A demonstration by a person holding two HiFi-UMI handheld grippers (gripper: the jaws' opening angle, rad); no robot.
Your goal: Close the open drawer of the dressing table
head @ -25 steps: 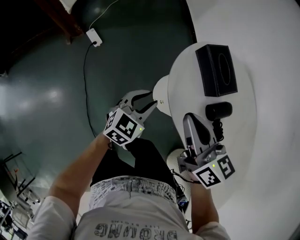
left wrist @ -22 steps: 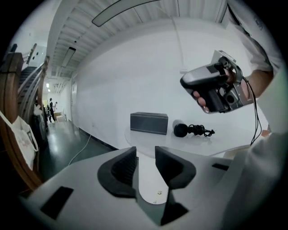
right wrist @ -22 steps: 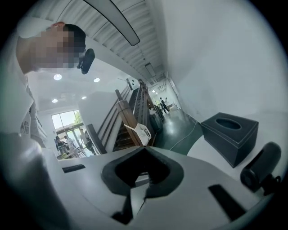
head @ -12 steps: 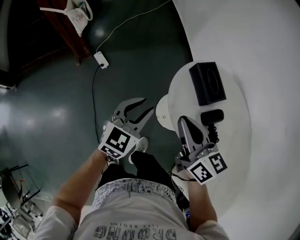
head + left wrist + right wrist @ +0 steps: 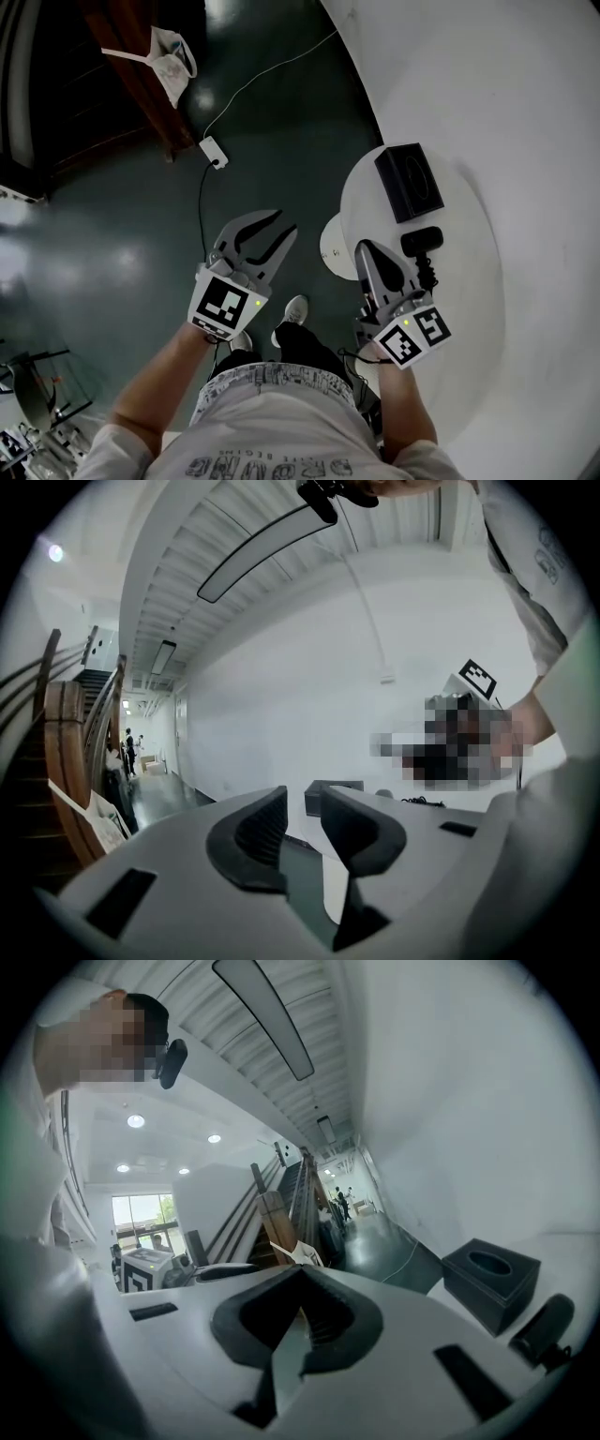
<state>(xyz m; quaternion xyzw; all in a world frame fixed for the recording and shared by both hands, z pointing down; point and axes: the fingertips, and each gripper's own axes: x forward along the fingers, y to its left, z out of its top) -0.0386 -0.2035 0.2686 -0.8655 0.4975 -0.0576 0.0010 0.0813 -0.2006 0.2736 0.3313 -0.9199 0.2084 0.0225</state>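
Head view alone shows shoe (image 5: 294,308) near left gripper (image 5: 286,221).

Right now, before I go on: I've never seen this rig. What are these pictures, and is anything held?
No robot: a person holds a two-jaw gripper in each hand. The head view looks down from the person's head; each gripper view looks along that gripper's own jaws. The left gripper is open; its jaws have just been closing a little, with nothing between them. The right gripper is shut and empty. On the white table lie a black box and a small black device.
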